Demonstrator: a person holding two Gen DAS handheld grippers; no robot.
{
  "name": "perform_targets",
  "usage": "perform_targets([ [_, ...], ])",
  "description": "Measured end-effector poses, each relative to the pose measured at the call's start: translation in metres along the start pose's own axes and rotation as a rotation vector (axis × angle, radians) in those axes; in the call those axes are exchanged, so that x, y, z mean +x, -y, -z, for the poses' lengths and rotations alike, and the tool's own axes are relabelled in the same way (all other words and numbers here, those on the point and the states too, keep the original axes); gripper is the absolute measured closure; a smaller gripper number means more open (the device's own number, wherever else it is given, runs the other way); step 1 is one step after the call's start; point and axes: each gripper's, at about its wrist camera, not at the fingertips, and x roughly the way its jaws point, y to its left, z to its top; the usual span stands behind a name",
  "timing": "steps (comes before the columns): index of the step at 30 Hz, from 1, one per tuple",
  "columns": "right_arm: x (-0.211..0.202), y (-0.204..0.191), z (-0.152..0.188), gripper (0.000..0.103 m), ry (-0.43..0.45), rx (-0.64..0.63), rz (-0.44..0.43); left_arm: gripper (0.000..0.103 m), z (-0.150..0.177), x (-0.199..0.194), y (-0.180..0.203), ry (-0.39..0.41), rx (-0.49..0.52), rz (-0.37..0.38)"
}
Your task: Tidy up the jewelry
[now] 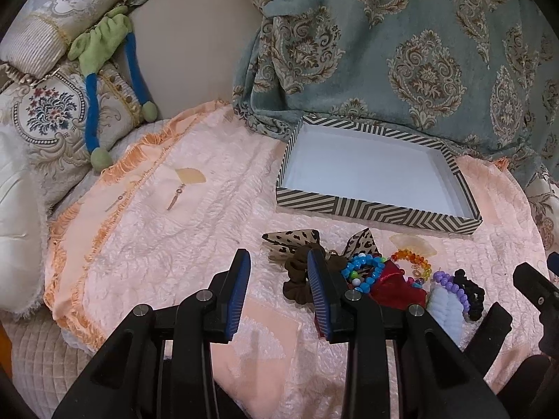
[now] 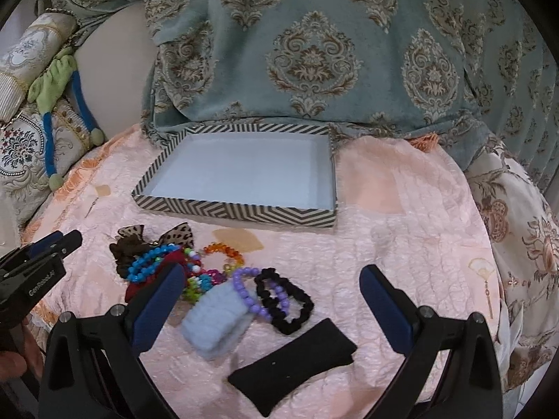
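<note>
Jewelry and hair pieces lie heaped on the peach quilted bedspread, just in front of the shallow cardboard box with black-and-cream chevron walls and a white floor. That box stands empty and open-topped close behind the heap, which reads as the place the pieces are meant to go: nothing has been sorted into it yet. In the heap I can make out a blue beaded bracelet, an orange-and-yellow beaded bracelet, a purple beaded bracelet, a black scrunchie, a pale-blue knitted band, a brown scrunchie, a leopard-print bow and a flat black fabric band lying nearest the camera.

The right gripper is released, its jaws spread wide with nothing in them. They frame the near side of the heap: the pale-blue band, purple bracelet and black scrunchie sit between them in the picture, though whether the jaws are down at their level I cannot tell. The left gripper is also released and empty, with a clear gap between its jaws; they point at bare bedspread, and the heap begins beside and behind the right-hand jaw. Both seem poised for a first pick.
</note>
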Motion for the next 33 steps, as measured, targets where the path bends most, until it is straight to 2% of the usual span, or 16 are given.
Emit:
perform_targets([
  [13, -0.010, -0.003, -0.006, 0.001, 0.030, 0.025, 0.018, 0.086, -0.001, -0.010, 0.003, 0.014, 0.004, 0.007],
  [33, -0.018, -0.006, -0.001, 0.001, 0.037, 0.030, -0.009, 0.086, 0.000, -0.020, 0.008, 0.021, 0.013, 0.013],
])
